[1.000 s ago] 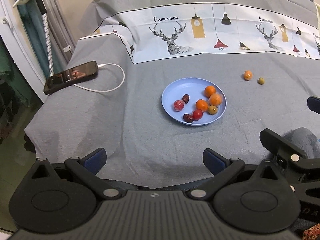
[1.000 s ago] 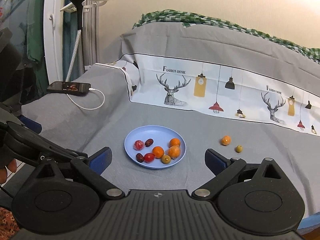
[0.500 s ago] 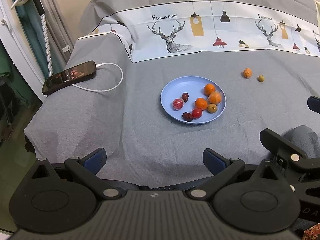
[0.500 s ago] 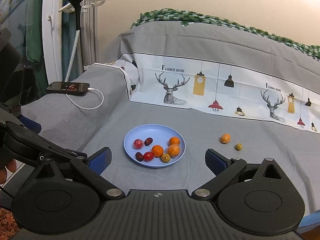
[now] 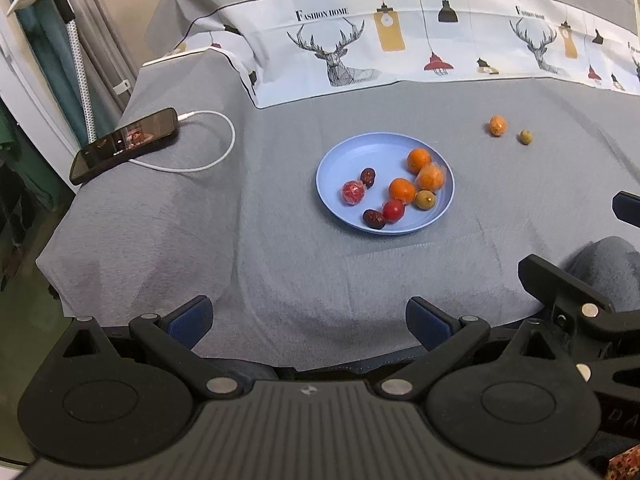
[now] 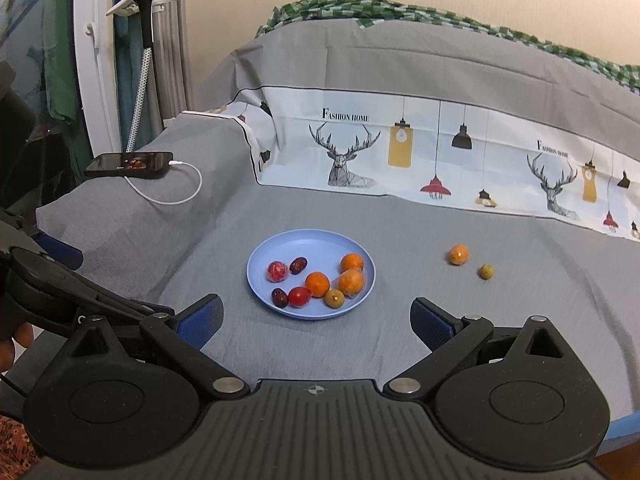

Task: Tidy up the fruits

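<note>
Two loose fruits, a small orange kumquat-like fruit [image 6: 458, 254] and a smaller olive-green round fruit [image 6: 486, 271], lie on the grey bedsheet [image 6: 400, 232] well to the right of the round light-blue plastic plate [image 6: 312, 240], which carries the other fruits. The left gripper [image 5: 308, 320] and right gripper [image 6: 316, 320] both hover at the near edge of the bed, jaws spread wide and empty. Both loose fruits look light, smooth-skinned, easily bruised and ready to roll on the soft cloth, so a gentle pinch across the middle from above probably suits them best

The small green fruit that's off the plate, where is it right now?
In the right wrist view the small green fruit lies on the grey sheet, right of the blue plate, just beside the loose orange fruit.
</note>
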The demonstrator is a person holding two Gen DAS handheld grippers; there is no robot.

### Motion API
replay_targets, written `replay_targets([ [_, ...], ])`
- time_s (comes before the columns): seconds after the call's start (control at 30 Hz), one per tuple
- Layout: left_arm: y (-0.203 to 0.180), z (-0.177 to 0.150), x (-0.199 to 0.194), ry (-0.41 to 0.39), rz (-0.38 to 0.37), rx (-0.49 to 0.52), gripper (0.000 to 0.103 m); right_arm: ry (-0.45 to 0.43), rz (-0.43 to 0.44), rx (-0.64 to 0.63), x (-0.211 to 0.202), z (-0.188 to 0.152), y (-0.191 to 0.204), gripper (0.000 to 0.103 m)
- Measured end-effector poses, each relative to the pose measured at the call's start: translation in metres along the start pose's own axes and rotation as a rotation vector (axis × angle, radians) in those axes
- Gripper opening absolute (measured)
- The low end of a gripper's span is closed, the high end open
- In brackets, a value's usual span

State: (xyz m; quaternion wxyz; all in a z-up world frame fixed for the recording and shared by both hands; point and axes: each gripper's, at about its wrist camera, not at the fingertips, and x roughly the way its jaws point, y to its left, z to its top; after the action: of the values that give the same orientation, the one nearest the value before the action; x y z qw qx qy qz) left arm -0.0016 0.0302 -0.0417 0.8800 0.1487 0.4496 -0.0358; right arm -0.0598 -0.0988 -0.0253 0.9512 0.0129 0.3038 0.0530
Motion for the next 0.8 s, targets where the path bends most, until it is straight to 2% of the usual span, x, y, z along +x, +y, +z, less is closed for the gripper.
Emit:
replay_targets([
  [0.23,-0.01,0.014,0.023,0.054,-0.009,0.033,0.103,0.075,0.025,0.07,0.027,-0.003,-0.017,0.102],
  [0.37,-0.024,0.037,0.043,0.079,-0.057,0.037,0.103,0.124,-0.017,0.167,0.051,-0.008,-0.043,0.102],
  [0.5,-0.049,0.067,0.067,0.078,-0.097,0.047,0.103,0.156,-0.148,0.266,0.086,-0.013,-0.085,0.102],
  [0.7,-0.088,0.118,0.115,0.067,-0.148,0.028,0.103,0.109,-0.408,0.328,0.178,-0.012,-0.166,0.102],
  [0.8,-0.117,0.146,0.148,0.02,-0.151,0.078,0.103,0.123,-0.456,0.305,0.236,-0.016,-0.207,0.102],
])
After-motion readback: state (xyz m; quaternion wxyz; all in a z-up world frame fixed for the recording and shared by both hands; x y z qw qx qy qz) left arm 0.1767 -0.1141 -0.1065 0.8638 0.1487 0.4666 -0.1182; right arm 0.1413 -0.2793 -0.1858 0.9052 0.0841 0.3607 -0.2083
